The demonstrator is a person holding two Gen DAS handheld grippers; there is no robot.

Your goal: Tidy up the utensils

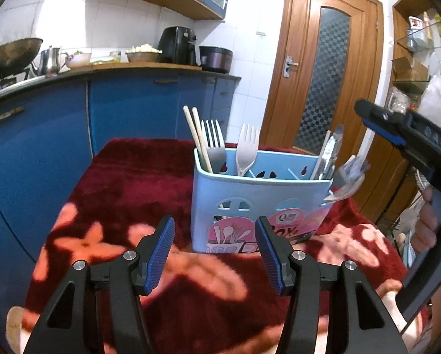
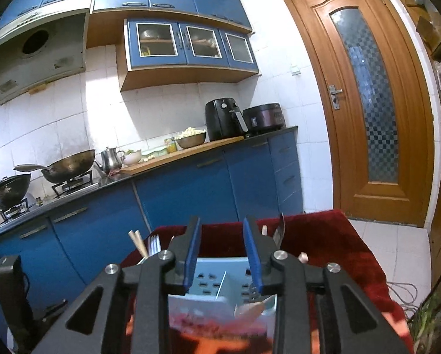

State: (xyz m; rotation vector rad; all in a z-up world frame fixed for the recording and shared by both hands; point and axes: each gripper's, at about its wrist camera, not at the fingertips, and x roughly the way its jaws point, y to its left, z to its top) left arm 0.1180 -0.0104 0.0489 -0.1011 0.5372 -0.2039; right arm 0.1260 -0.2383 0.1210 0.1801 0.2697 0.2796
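Note:
A light blue utensil caddy (image 1: 259, 200) stands on the red floral cloth (image 1: 126, 194). It holds chopsticks (image 1: 195, 135) and two forks (image 1: 214, 141) at its left end and knives (image 1: 328, 153) at its right. A blurred pale spoon (image 1: 349, 180) leans over its right rim. My left gripper (image 1: 214, 250) hovers open in front of the caddy with nothing between its fingers. My right gripper (image 2: 222, 236) is open above the caddy (image 2: 211, 280), nothing between its pads. The spoon (image 2: 250, 308) lies below it in the caddy. A hand holds that gripper's black body (image 1: 421, 141) at the right edge.
The clothed table ends close behind the caddy. Blue base cabinets (image 1: 132, 109) stand beyond it, under a counter with an air fryer (image 2: 223, 118), a cooker and a wok (image 2: 70, 162). A wooden door (image 1: 321, 73) is at the back right, and cluttered shelves (image 1: 412, 67) are far right.

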